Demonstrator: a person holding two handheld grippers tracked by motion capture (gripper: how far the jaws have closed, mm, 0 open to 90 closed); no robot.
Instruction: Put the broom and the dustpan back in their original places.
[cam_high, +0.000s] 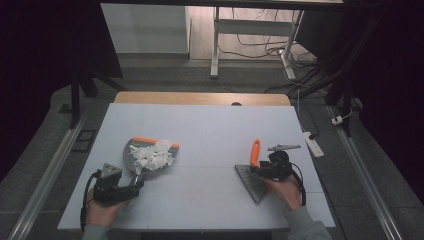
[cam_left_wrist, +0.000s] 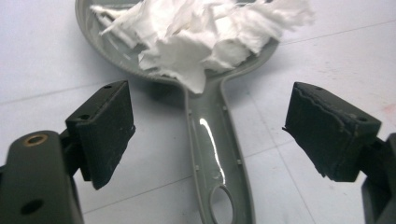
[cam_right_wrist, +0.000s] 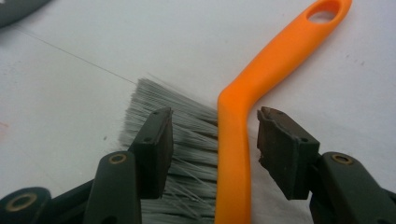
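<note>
White worktop (cam_high: 210, 125): left tool (cam_left_wrist: 205, 135) spread wide astride grey dustpan (cam_left_wrist: 215, 140) heaped with paper scraps (cam_left_wrist: 201, 32); right tool (cam_right_wrist: 212, 140) wide, straddling orange-handled brush (cam_right_wrist: 238, 140).

Paper-filled grey dustpan (cam_high: 150, 155); orange brush (cam_high: 254, 172) lying flat.

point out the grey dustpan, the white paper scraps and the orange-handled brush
grey plastic dustpan (cam_left_wrist: 215, 140), left gripper view, on its handle
torn white paper scraps (cam_left_wrist: 196, 32), left gripper view, middle of the pile
orange-handled grey-bristled brush (cam_right_wrist: 233, 154), right gripper view, on the handle
</note>
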